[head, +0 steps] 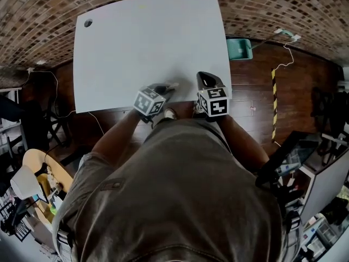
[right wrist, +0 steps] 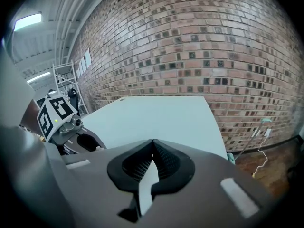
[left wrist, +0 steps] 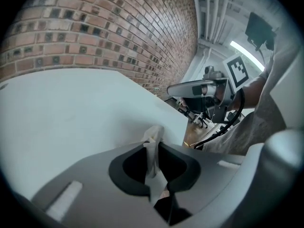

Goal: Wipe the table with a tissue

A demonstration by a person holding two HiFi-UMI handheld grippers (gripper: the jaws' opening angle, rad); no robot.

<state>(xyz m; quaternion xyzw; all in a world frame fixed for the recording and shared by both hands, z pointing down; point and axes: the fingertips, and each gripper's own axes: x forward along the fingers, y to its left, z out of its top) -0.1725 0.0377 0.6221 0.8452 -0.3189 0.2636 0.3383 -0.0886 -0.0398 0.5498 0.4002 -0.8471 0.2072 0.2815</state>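
at the near edge of the bench [head: 147, 42], on your left, your left claw [head: 167, 88] is clamped on the tissue [head: 174, 84]. in the left gripper view the tissue [left wrist: 154, 136] is a white, crumpled strip, pinched thin between the jaws. its long axis runs along the jaws, and its free end pokes out past the fingertips, pointing forward over the pale bench top. from the head view that end is only a small white tuft at the claw's nose, aimed toward the middle of the bench and a little to your right. whether it touches the surface, you cannot tell.

just beside it to the right, your right claw [head: 206, 76] sits over the same near edge. the right gripper view shows its jaws together at the tips, with nothing between them, pointing across the bench toward the brick wall [right wrist: 199, 46]. further right, off the bench, a teal bin [head: 240, 48] stands on the wooden floor.
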